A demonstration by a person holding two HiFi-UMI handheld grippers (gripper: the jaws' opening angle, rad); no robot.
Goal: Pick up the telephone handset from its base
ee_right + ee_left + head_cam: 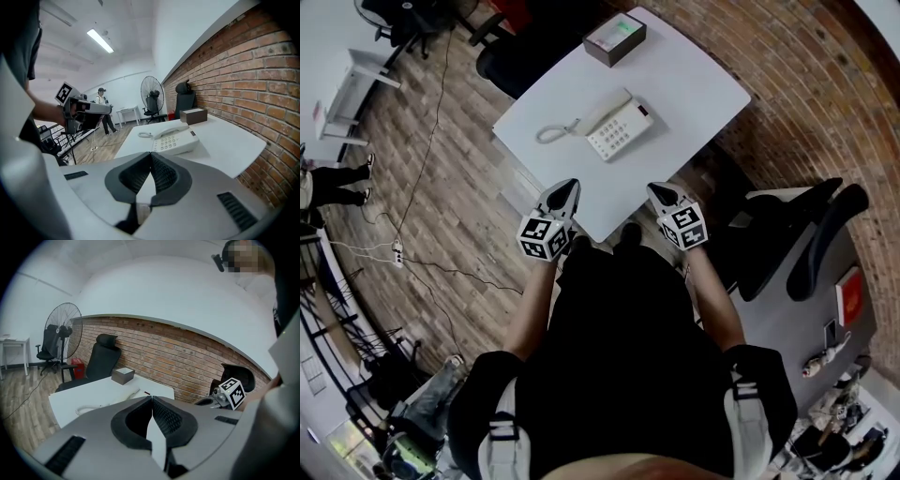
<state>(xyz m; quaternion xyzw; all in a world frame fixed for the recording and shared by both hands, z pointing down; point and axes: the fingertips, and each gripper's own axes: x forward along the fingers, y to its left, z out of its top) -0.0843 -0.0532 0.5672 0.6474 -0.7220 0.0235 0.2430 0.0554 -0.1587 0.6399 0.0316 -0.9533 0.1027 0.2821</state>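
A white telephone (622, 129) lies on the white table (694, 84), with its handset (598, 114) resting on the base and a coiled cord (551, 133) trailing to the left. Both grippers hover at the table's near edge, short of the phone. My left gripper (570, 186) is shut with nothing between its pads. My right gripper (655, 187) is shut and empty too. In the right gripper view the telephone (177, 141) and its handset (165, 130) lie just beyond the right gripper (151, 154). The left gripper (152, 397) hides most of the phone in its own view.
A grey box (615, 39) stands at the table's far corner. Black office chairs (797, 239) stand to the right and behind the table (511, 56). A brick wall (253, 70) runs along the right. A floor fan (152, 93) and cables (422, 169) are on the left.
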